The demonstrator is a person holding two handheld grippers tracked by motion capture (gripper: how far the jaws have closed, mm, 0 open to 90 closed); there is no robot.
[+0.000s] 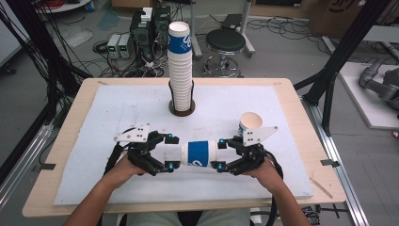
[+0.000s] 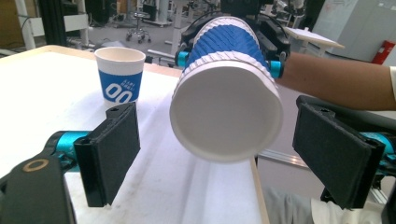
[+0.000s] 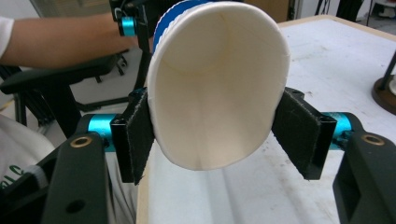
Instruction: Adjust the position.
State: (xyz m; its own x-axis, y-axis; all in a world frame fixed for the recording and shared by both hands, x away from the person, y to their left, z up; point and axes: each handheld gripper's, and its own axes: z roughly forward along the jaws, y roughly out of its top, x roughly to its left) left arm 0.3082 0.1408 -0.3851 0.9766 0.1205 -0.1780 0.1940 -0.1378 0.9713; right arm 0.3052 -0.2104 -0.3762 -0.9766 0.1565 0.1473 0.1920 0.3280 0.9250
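A white paper cup with a blue band [image 1: 197,153] lies level in the air between my two grippers, above the front of the table. My right gripper [image 1: 219,153] is shut on its mouth end; in the right gripper view the pads [image 3: 140,135] squeeze the rim of the cup [image 3: 219,88] into an oval. My left gripper [image 1: 170,152] stands open around the base end. In the left gripper view both pads [image 2: 114,149] sit clear of the cup's [image 2: 226,107] white bottom.
A tall stack of the same cups [image 1: 180,66] rises from a dark round holder [image 1: 181,109] at the back middle of the white mat [image 1: 117,113]. One upright cup [image 1: 250,124] stands just behind my right gripper. Stool and cables lie beyond the table.
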